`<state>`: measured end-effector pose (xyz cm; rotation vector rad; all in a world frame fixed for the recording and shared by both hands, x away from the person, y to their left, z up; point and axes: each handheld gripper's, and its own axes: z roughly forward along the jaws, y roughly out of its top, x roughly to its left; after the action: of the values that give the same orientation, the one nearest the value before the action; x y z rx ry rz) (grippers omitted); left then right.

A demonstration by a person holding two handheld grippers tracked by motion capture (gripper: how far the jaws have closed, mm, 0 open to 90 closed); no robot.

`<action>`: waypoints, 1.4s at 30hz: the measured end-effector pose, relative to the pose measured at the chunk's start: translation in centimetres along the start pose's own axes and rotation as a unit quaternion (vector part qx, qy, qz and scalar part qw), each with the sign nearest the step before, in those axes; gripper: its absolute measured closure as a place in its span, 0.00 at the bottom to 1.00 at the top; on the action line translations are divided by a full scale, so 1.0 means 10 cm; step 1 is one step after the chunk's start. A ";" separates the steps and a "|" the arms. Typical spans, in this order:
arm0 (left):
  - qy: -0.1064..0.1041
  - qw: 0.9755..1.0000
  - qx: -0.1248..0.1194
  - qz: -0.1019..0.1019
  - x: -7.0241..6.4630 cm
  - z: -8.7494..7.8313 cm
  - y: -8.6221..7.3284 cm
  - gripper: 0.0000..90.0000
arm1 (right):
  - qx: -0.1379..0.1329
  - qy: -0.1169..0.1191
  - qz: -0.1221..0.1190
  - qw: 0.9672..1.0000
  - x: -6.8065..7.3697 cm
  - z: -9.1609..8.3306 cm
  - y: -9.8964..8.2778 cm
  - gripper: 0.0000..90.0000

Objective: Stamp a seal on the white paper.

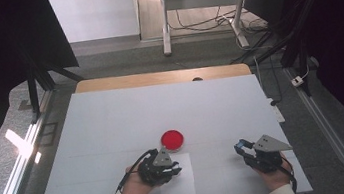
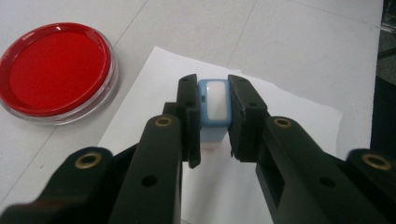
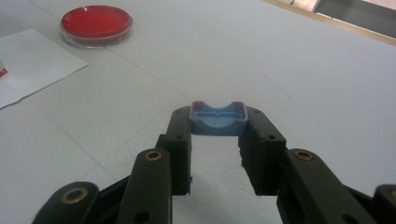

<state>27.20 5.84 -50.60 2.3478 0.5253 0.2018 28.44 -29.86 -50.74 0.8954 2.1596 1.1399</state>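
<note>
A small blue stamp (image 2: 214,105) with a white top stands upright on a white sheet of paper (image 2: 154,93), and a trace of red shows at its foot. My left gripper (image 2: 214,121) is shut on its sides; in the high view the left gripper (image 1: 172,170) sits over the paper (image 1: 178,187). A round red ink pad (image 1: 171,139) in a clear dish lies just beyond the paper, also seen as the ink pad (image 2: 53,72). My right gripper (image 3: 218,122) is shut on a blue cap (image 3: 218,119), held above the table at the right (image 1: 241,147).
The white table top (image 1: 112,115) stretches far beyond the ink pad (image 3: 96,22). The paper's corner (image 3: 28,60) lies left of the right gripper. A wooden edge runs along the table's far side, with table legs and cables on the floor behind.
</note>
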 end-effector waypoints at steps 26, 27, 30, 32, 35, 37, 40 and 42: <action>0.010 0.999 0.030 0.017 -0.04 0.02 0.07 0.85 | 0.000 0.000 -0.003 1.000 0.03 0.00 0.01 0.72; 0.010 0.999 0.032 0.017 -0.04 0.02 0.07 0.85 | 0.000 0.000 -0.003 1.000 0.03 0.00 0.01 0.72; 0.011 0.999 0.033 0.016 -0.04 0.02 0.08 0.85 | -0.002 0.001 -0.001 1.000 0.02 0.01 0.01 0.72; 0.013 0.999 0.036 0.015 -0.05 0.02 0.08 0.85 | 0.000 0.000 -0.003 1.000 0.02 0.00 0.01 0.72; 0.016 0.999 0.038 0.018 -0.06 0.02 0.09 0.85 | 0.000 0.000 -0.003 1.000 0.03 0.00 0.01 0.72; 0.017 0.999 0.039 0.019 -0.06 0.02 0.09 0.85 | 0.001 0.000 -0.003 1.000 0.03 0.01 0.01 0.72; 0.014 0.999 0.036 0.015 -0.05 0.02 0.08 0.85 | 0.001 0.000 -0.003 1.000 0.03 0.01 0.01 0.72; 0.010 0.999 0.030 0.012 -0.04 0.02 0.07 0.85 | 0.000 0.000 -0.003 1.000 0.03 0.00 0.01 0.72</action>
<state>27.12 5.13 -50.30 2.4128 0.5193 0.2228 28.29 -29.56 -50.71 0.8878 2.1615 1.1354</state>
